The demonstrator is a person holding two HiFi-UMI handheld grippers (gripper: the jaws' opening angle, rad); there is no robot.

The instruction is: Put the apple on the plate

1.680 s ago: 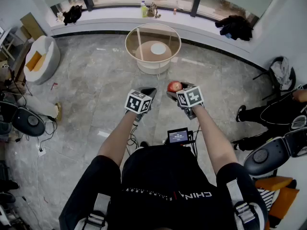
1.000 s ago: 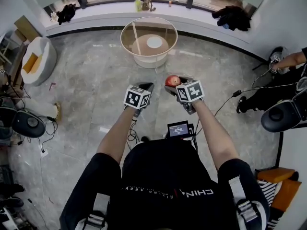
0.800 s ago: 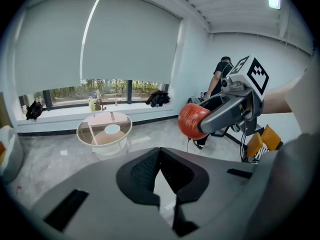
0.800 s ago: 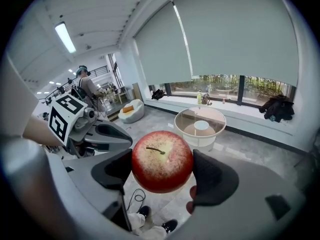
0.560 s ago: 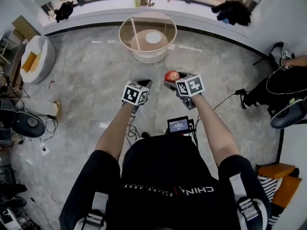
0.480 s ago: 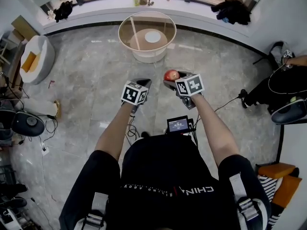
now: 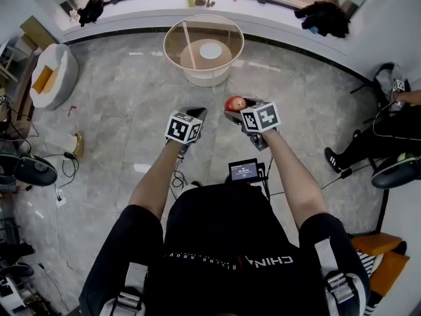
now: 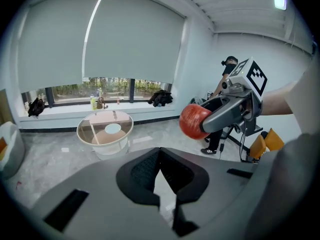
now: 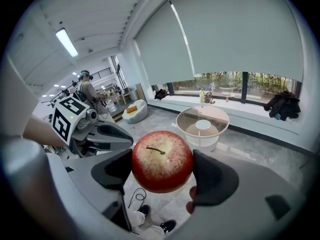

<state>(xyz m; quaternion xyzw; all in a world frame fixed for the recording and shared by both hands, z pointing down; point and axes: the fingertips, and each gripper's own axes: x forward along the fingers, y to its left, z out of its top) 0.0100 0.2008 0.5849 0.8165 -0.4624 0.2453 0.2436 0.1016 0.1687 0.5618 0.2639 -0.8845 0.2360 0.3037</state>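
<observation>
Right tool around apple.

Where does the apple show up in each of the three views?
Head view: apple just right of centre, above the middle.
Left gripper view: apple right of centre, mid-height.
Right gripper view: apple centre, gripped between the jaws.
Shared landmark: round glass table by the window.

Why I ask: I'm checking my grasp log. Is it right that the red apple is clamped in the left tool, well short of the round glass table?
Not quite: the red apple is clamped in the right tool, not the left, as the right gripper view shows. The apple is indeed well short of the round glass table.
</observation>
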